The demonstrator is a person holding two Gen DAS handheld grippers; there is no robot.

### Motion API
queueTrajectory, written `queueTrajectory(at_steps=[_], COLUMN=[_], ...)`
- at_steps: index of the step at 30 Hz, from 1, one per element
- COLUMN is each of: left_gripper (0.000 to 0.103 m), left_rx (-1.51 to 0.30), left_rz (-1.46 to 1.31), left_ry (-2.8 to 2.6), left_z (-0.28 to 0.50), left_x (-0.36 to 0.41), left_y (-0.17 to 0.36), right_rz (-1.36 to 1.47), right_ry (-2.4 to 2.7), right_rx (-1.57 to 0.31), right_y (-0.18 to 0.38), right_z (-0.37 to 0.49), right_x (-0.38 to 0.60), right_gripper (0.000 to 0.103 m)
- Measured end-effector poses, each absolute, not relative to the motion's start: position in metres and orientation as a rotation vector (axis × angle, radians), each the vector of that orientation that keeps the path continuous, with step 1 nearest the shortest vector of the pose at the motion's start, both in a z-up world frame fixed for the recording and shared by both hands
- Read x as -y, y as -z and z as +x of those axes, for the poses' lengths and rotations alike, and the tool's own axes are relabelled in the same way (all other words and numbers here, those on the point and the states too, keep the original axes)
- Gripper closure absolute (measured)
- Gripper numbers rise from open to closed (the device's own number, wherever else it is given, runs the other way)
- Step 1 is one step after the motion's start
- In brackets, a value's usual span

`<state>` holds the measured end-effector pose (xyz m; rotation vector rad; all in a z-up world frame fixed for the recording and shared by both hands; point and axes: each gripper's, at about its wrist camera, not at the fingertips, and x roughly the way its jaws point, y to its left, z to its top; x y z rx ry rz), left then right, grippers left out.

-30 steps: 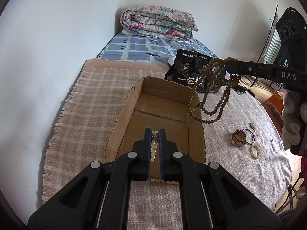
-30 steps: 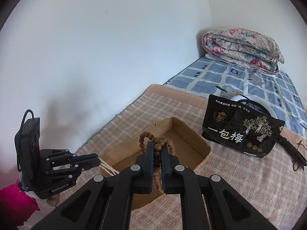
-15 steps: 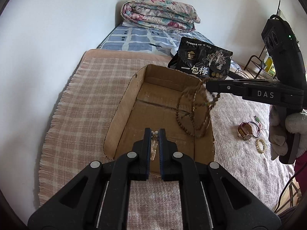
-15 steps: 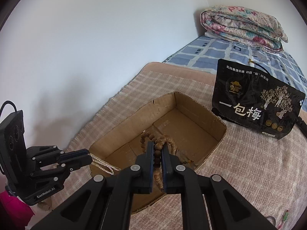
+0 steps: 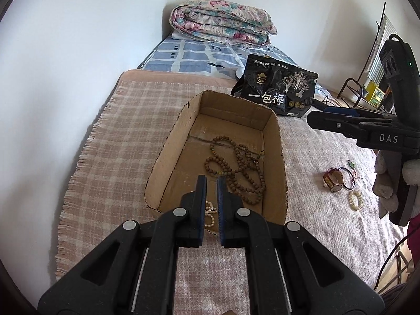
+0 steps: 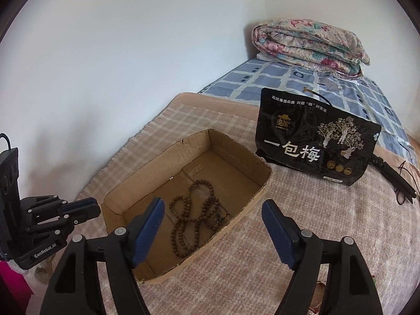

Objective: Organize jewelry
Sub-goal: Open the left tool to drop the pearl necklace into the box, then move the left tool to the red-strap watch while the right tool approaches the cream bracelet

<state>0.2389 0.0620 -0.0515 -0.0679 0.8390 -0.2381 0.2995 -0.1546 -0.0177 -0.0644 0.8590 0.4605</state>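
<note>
Place: home bedroom, small, w/ plain white walls meeting at a corner.
Bed [image 6: 302,84]: runs along the wall, blue-and-white check sheet on the mattress.
Quilt [image 5: 223,23]: floral, folded, stacked at far end of bed by the corner.
Blanket [image 5: 126,136]: pink plaid w/ fringed edge, spread over near part of bed; work surface is the bed itself, no desk.
Box [image 5: 275,131]: open cardboard, sits on blanket.
Bag [image 6: 315,141]: black snack pouch, Chinese lettering, propped behind box.
Rack [image 5: 367,84]: metal, beside bed at right, household bits on it.
Light: daylight, no lab or shop fittings in view.
</note>
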Motion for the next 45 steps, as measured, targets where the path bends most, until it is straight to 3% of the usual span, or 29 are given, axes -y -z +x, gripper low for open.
queueTrajectory(at_steps=[6, 10, 12, 14, 27, 36, 37, 39, 45], left_gripper=[0.098, 0.093, 0.061, 0.051, 0.051, 0.05, 0.048, 0.035, 0.034], left_rx=[-0.811, -0.794, -0.774, -0.747, -0.741, -0.776, -0.783, -0.787, -0.803], left_rz=[-0.037, -0.017, -0.014, -0.014, 0.023, 0.033, 0.036, 0.036, 0.04], left_ry=[0.244, 0.255, 0.262, 0.269, 0.358, 0.44, 0.447, 0.461, 0.511], left_z=[0.222, 0.211, 0.205, 0.199, 0.184, 0.187, 0.188, 0.189, 0.196], left_x=[-0.048, -0.036, -0.03, -0.023, 0.037, 0.078, 0.083, 0.093, 0.124], left_y=[0.036, 0.027, 0.022, 0.018, 0.016, 0.031, 0.034, 0.039, 0.056], right_rz=[-0.093, -0.111, -0.118, -0.119, -0.009, 0.047, 0.052, 0.064, 0.066], right_ry=[-0.375, -0.319, -0.288, -0.263, -0.064, 0.059, 0.076, 0.1, 0.152], right_rx=[-0.828, -0.8, -0.785, -0.771, -0.669, -0.673, -0.676, -0.684, -0.721], right_y=[0.003, -0.008, -0.014, -0.019, -0.04, -0.026, -0.022, -0.015, 0.014], right_z=[0.28, 0.265, 0.257, 0.249, 0.191, 0.154, 0.149, 0.139, 0.116], right_x=[0.173, 0.19, 0.201, 0.213, 0.329, 0.414, 0.422, 0.438, 0.465], right_gripper=[0.01, 0.009, 0.009, 0.003, 0.0, 0.0, 0.0, 0.0, 0.0])
